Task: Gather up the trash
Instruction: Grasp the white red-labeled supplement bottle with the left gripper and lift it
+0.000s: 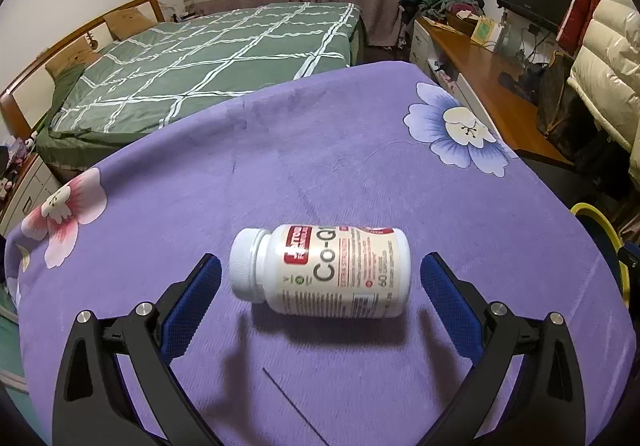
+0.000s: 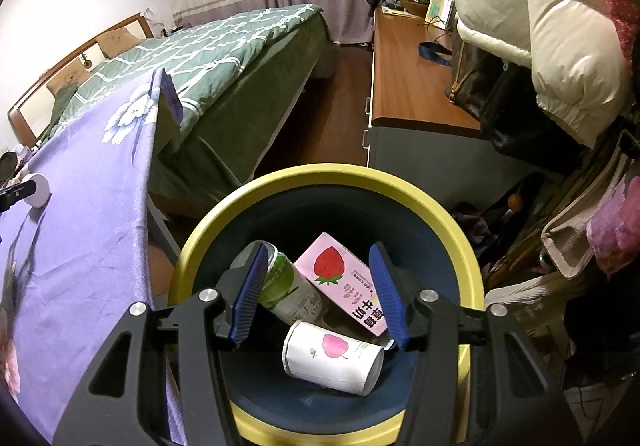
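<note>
Nearest in our left wrist view, the left gripper (image 1: 320, 278) has its blue-padded fingers (image 1: 192, 310) spread wide, one on each side of a single white pill bottle (image 1: 324, 272) without touching it. The bottle lies on its side on the purple flowered cloth (image 1: 320, 150), its long axis running across the view, cap toward the left finger and base toward the right. Only this view shows the bottle's label and full length; in the right wrist view we see just its round cap end (image 2: 38, 190) at the far left on the same cloth.

Only the right wrist view looks into the yellow-rimmed bin (image 2: 460, 230) beside the table. The right gripper (image 2: 320, 286) hovers above its mouth, fingers apart and holding nothing. Inside we count three items: a white paper cup (image 2: 332, 358) on its side, a green can (image 2: 288, 290) leaning, and a pink strawberry carton (image 2: 340, 278) tilted against the wall. The left view catches only a sliver of the yellow rim at its right edge.

Farther off, both views show one bed with a green checked cover (image 1: 208, 62) and a wooden desk (image 2: 404, 86).
</note>
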Motion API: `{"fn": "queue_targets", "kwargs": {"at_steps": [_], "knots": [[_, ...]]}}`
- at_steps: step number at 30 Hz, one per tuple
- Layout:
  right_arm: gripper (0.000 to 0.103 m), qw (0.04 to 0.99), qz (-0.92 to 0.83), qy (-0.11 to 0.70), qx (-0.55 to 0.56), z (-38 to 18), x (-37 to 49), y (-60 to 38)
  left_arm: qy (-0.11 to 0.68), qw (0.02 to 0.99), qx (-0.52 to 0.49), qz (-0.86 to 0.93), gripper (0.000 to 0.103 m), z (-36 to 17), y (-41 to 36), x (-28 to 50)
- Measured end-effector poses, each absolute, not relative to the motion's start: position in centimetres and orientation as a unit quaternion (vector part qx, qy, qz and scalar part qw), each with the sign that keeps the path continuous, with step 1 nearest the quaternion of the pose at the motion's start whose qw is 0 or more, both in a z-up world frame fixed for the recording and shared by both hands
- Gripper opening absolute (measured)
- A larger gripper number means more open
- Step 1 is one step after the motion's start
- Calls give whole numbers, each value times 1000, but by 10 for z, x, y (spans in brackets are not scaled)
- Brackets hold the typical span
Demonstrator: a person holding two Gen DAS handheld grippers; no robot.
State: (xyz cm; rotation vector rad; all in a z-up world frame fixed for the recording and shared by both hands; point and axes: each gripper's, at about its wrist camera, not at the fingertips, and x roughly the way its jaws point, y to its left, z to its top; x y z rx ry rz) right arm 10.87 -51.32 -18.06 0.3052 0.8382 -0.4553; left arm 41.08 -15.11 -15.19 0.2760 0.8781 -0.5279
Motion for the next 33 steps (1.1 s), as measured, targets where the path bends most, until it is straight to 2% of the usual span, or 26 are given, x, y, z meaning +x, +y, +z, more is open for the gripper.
{"fn": "queue_targets", "kwargs": {"at_steps": [6,7,9,20,33], "knots": [[51,877,-216,405,146,-182,111,-512,421,861,130,-255,97,-155,-153,414],[51,877,-215,405,146,-182,111,-512,421,861,131,-255,95,-155,-154,414],[51,877,-214,404,146,-182,110,-511,421,861,137,-251,83,-154,-156,412],[51,882,-209,396,146,-176,100,-514,398,863,141,-278,83,-122,-180,364],[54,887,-218,383,138,-167,63,-536,391,816,163,-392,83,-99,-306,265]]}}
